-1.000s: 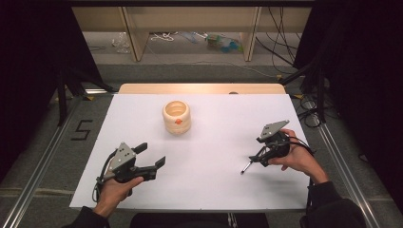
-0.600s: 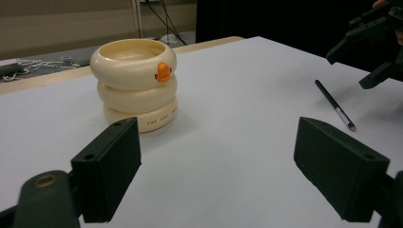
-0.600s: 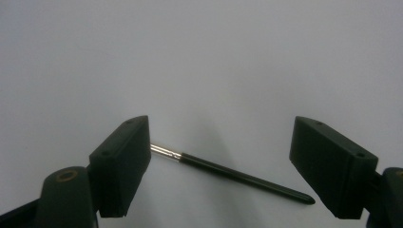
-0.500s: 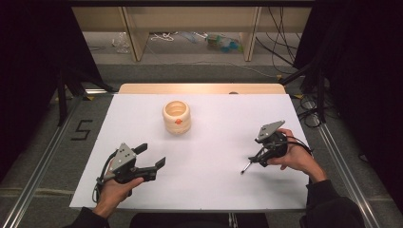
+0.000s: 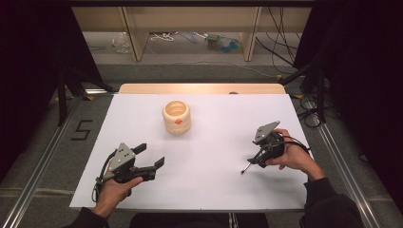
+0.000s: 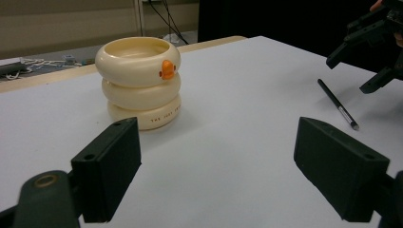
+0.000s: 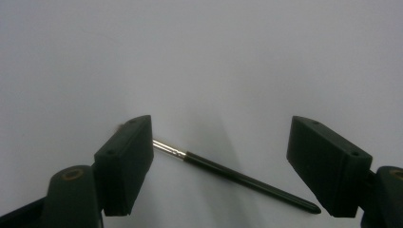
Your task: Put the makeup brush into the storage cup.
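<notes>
1. I see a dim room around the rig: dark curtains on both sides, a grey floor with loose cables, and a pale wooden shelf frame [image 5: 190,33] at the back with clutter under it.
2. The white table [image 5: 214,190] takes up the middle, with a wooden edge strip [image 5: 142,88] along its far side and metal rails [image 5: 43,161] on the floor at either flank. A "5" [image 5: 81,129] is marked on the floor to the left.
3. A cream pot of three stacked rings with an orange duck bill [image 5: 177,117] stands upright toward the far middle.
4. My left gripper [image 5: 153,156] sits low over the near left of the table, jaws wide apart with nothing between them, facing the pot.
5. My right gripper [image 5: 254,160] points down at the near right, jaws spread wide and gripping nothing.
6. The thin black brush [image 7: 233,173] lies flat on the table between those jaws, its bristle end hidden behind the left pad [image 7: 126,161]; I cannot tell whether that pad touches it.
</notes>
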Tool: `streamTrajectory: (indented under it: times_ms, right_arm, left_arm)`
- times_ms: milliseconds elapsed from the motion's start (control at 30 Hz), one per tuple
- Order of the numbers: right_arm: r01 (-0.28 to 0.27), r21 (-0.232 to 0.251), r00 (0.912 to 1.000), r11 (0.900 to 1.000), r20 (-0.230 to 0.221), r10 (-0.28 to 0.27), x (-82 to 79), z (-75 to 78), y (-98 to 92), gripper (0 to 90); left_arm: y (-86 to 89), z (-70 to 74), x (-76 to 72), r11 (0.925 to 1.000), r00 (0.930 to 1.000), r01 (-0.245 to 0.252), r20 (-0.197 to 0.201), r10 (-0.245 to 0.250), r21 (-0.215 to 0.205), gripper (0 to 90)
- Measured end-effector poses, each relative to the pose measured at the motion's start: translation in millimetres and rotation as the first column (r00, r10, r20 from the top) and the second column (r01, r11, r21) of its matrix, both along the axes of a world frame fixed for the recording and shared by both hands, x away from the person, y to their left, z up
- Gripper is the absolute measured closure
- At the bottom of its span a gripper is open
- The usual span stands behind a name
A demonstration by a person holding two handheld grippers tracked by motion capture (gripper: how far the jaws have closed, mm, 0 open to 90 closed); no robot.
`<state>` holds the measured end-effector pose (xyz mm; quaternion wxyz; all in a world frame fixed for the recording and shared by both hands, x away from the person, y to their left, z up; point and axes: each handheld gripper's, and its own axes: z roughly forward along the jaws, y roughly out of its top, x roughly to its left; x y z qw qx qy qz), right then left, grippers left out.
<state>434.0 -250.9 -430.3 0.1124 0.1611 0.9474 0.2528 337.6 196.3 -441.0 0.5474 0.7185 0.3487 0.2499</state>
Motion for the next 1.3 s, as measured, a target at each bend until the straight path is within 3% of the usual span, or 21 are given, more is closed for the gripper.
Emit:
streamTrajectory:
  times_ms: [233,633,700,767,800,933,1000,1100,1200,1300]
  right_arm:
    - [-0.025,-0.042,0.9997,0.999,0.006,0.025,2.1,-1.7,1.9,26.1]
    - [-0.071,-0.141,0.9967,0.988,-0.050,0.064,9.4,-13.9,5.6,28.6]
    - [-0.080,-0.146,0.9959,0.986,-0.053,0.072,10.4,-14.5,5.3,29.3]
    - [-0.076,-0.152,0.9960,0.985,-0.058,0.068,10.7,-14.4,5.2,29.3]
    - [-0.079,-0.154,0.9958,0.985,-0.057,0.071,11.4,-14.9,4.7,29.5]
    - [-0.093,-0.169,0.9943,0.981,-0.069,0.082,13.1,-16.3,4.0,30.6]
    - [-0.104,-0.182,0.9932,0.978,-0.072,0.092,14.4,-16.7,4.4,30.7]
    - [-0.109,-0.189,0.9922,0.976,-0.080,0.095,15.0,-18.6,5.6,30.8]
    - [-0.113,-0.200,0.9915,0.973,-0.086,0.098,16.3,-19.9,6.5,30.8]
    - [-0.119,-0.200,0.9904,0.973,-0.094,0.102,16.9,-21.3,7.5,30.9]
  left_arm:
    - [0.2,0.3,1.0,1.0000,1.0000,0.005,0.006,-0.005,0.005,16.0]
    - [-0.5,0.1,2.0,1.0000,1.0000,0.004,0.001,-0.004,-0.002,16.0]
    - [-0.5,0.1,1.7,0.9998,0.9999,0.012,0.007,-0.012,0.017,16.0]
    - [-0.6,0.1,1.5,0.9998,0.9999,0.013,0.005,-0.013,0.017,16.0]
    - [-1.8,-0.2,1.3,1.0000,1.0000,0.002,-0.007,-0.002,-0.008,16.0]
    - [-0.4,0.0,1.9,0.9998,0.9999,0.013,0.007,-0.013,0.016,16.0]
    - [-1.3,0.0,2.1,1.0000,1.0000,0.006,0.001,-0.006,-0.001,16.0]
    - [-0.7,0.0,2.4,0.9997,0.9999,0.013,0.009,-0.014,0.019,16.0]
    - [-1.4,0.0,2.3,1.0000,1.0000,0.006,0.002,-0.006,-0.002,16.0]
    - [-0.9,0.1,1.6,0.9999,1.0000,0.009,0.003,-0.009,0.007,16.0]
